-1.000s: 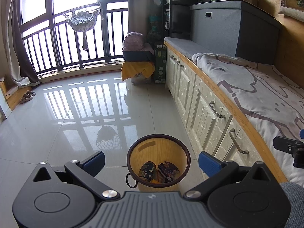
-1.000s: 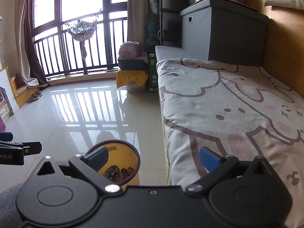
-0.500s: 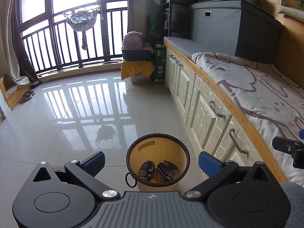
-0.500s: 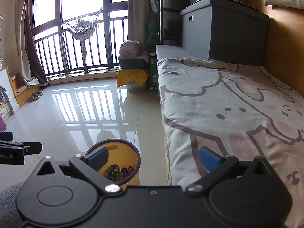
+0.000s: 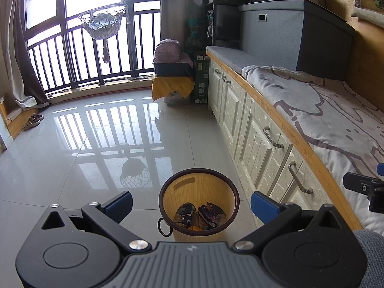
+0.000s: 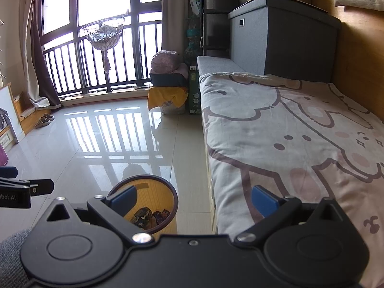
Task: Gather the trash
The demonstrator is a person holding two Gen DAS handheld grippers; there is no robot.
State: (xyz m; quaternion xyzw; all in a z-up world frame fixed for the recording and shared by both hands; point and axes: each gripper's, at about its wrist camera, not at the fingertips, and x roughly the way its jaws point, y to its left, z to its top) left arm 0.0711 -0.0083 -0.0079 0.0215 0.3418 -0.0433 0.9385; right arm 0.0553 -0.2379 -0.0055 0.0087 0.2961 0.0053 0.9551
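A round yellow trash bin (image 5: 192, 186) with a dark rim stands on the tiled floor beside the bed cabinets. Inside it lie a dark can (image 5: 183, 214) and a crumpled dark wrapper (image 5: 211, 212). My left gripper (image 5: 192, 206) hovers above the bin, open, with nothing between its blue fingertips. The right gripper (image 6: 194, 198) is open and empty too, held over the bed's edge; the bin (image 6: 156, 189) shows at its lower left with the can (image 6: 142, 214) in it. The right gripper's tip also shows at the right edge of the left wrist view.
White cabinet drawers (image 5: 259, 141) run under a bed with a cartoon-print blanket (image 6: 288, 139). A grey storage box (image 5: 288, 31) sits at the bed's far end. A yellow-draped stack (image 5: 172, 84) stands by the balcony railing. Slippers (image 5: 33, 121) lie at the far left.
Almost nothing has moved; both grippers stay open and hover in place, with only a slight drift of the views.
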